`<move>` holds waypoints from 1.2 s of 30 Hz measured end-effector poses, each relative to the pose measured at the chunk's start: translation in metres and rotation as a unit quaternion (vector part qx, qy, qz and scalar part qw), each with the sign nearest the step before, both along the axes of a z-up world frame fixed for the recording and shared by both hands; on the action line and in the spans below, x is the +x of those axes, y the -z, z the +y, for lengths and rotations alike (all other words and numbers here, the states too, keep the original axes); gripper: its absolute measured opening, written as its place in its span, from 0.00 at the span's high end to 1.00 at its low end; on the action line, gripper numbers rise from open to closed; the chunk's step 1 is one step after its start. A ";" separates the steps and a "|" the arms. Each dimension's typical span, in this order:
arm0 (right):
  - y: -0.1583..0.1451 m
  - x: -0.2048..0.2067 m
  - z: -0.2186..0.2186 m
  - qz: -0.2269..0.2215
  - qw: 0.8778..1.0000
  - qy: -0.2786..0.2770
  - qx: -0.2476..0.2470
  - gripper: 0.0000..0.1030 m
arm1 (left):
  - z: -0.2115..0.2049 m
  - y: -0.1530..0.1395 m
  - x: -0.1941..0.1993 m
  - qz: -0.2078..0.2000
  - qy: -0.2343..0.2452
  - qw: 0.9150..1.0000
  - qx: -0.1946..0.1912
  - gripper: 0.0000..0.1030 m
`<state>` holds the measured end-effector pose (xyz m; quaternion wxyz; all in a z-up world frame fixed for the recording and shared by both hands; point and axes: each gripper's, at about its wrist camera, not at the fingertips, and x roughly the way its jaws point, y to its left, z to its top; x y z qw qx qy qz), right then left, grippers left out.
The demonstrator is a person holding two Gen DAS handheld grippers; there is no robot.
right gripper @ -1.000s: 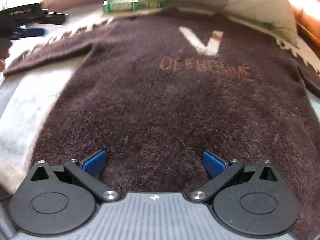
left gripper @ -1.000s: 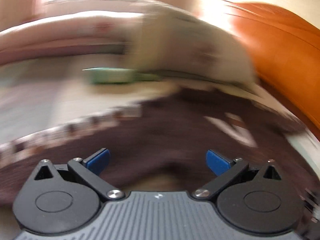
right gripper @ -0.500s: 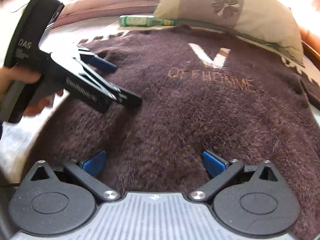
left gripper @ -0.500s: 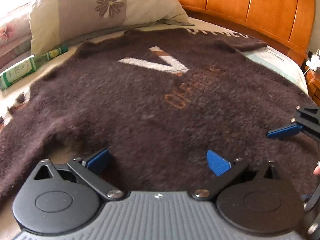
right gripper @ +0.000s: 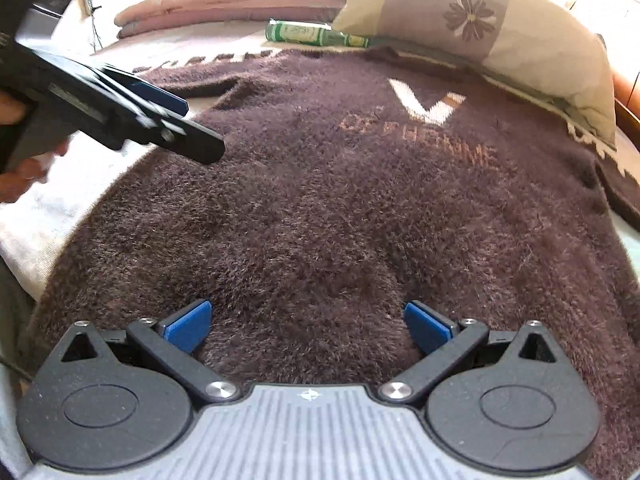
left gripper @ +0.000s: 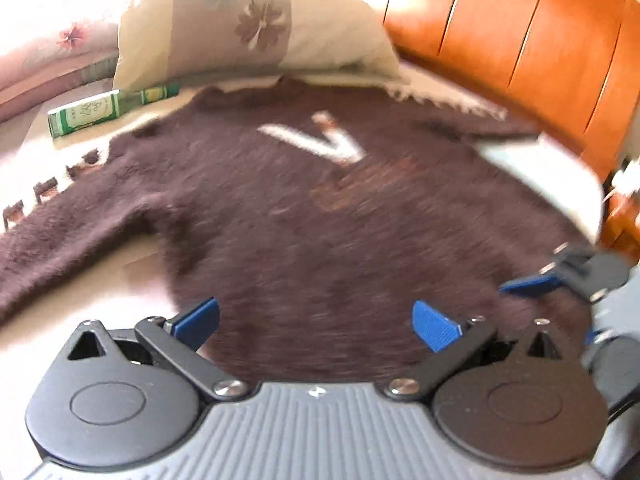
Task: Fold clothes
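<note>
Fingers of both grippers spread apart — brown sweater lying flat just beyond.

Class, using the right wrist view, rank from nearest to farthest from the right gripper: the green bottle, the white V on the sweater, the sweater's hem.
1. Sweater's hem, right at the right gripper.
2. White V, ahead, slightly right.
3. Green bottle, farthest, beside the pillow.

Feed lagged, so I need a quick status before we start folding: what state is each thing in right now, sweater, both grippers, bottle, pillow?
brown sweater: spread flat, front up, unfolded, sleeves out.
left gripper: open, empty, over the sweater's lower part.
right gripper: open, empty, over the sweater's hem area.
green bottle: lying on its side beside the pillow.
floral pillow: lying past the collar, its edge over the sweater's shoulder.
</note>
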<state>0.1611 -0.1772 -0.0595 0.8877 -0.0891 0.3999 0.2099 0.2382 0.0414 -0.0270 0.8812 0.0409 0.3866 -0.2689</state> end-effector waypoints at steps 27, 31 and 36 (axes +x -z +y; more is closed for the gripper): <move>0.002 0.005 -0.123 -0.004 0.981 0.178 0.072 0.00 | -0.024 0.014 -0.031 0.060 -0.093 0.994 0.009 0.01; 0.004 0.003 -0.121 -0.011 0.982 0.177 0.064 0.00 | -0.041 0.018 -0.026 0.079 -0.078 0.994 -0.003 0.01; 0.006 -0.001 -0.122 -0.028 0.983 0.171 0.062 0.00 | -0.049 0.029 -0.059 0.058 -0.050 0.997 0.019 0.01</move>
